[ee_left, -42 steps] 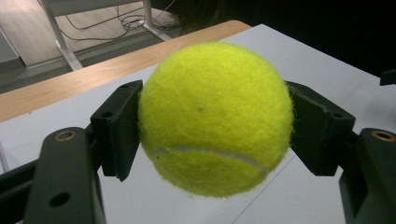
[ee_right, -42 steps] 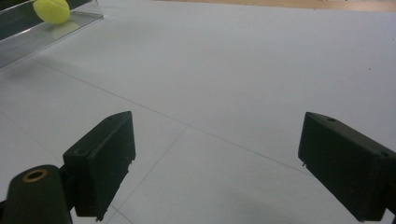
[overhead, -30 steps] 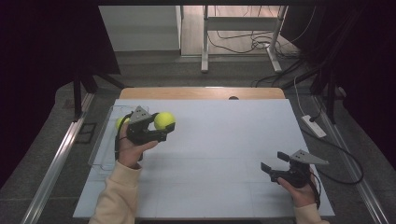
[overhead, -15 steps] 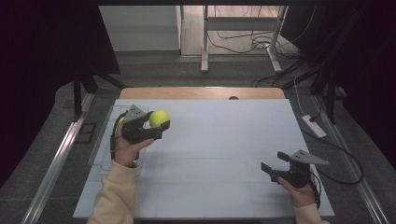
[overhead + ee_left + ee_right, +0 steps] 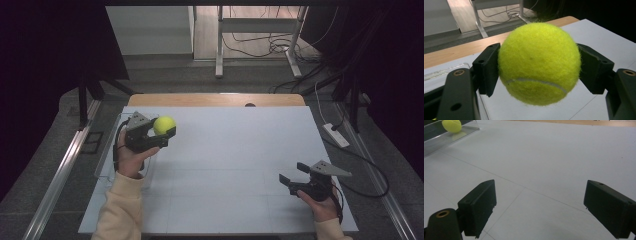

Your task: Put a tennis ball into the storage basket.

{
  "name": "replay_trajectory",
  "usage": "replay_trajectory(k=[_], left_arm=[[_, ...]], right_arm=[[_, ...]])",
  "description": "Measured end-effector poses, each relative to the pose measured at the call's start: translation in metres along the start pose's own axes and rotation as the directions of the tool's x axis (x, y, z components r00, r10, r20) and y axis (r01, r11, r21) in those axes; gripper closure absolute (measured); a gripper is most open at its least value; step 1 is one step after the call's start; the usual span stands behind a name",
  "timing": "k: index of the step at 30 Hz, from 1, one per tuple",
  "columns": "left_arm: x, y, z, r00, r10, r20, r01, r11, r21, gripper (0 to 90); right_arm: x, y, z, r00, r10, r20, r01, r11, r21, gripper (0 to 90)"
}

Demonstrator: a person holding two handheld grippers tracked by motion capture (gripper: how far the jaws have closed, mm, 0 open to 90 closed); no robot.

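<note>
- The left gripper [image 5: 159, 134] was clamped on the tennis ball [image 5: 164, 125], both pads pressing its sides, lifted off the table [image 5: 240, 160] beside the clear tray [image 5: 107, 150].
- Judged best: keep the squeeze steady and lower the ball gently before letting go.
- The right gripper [image 5: 292, 181] rested near the table's right edge, jaws spread wide with nothing between them.

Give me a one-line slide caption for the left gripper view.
Left gripper clamps a yellow tennis ball between its black jaws above the white table.
</note>
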State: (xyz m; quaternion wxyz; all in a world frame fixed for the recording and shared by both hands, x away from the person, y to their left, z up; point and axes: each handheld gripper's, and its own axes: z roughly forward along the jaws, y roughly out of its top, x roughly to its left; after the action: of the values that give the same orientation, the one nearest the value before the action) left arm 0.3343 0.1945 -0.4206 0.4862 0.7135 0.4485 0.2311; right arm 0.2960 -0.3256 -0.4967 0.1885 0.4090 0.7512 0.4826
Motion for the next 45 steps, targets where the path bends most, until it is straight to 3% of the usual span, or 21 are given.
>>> replay_trajectory(k=[11,27,36,45], left_arm=[[0.010,-0.002,-0.006,0.9989,-0.021,-0.042,0.020,0.9998,-0.004,26.7],[0.030,-0.006,-0.016,0.9920,-0.058,-0.112,0.058,0.9983,-0.010,26.7],[0.039,-0.010,-0.018,0.9849,-0.066,-0.160,0.067,0.9978,0.001,26.7],[0.053,-0.015,-0.026,0.9720,-0.090,-0.217,0.093,0.9956,0.005,26.7]], right_arm=[[0.000,0.000,0.000,1.0000,0.000,0.001,0.000,1.000,-0.002,10.9],[0.000,0.000,0.000,1.0000,0.001,0.002,-0.001,1.000,-0.002,10.9],[0.000,0.000,-0.001,1.0000,0.003,0.004,-0.003,1.000,-0.004,11.0],[0.000,0.000,0.000,1.0000,0.000,0.004,0.000,1.000,-0.002,11.0]])
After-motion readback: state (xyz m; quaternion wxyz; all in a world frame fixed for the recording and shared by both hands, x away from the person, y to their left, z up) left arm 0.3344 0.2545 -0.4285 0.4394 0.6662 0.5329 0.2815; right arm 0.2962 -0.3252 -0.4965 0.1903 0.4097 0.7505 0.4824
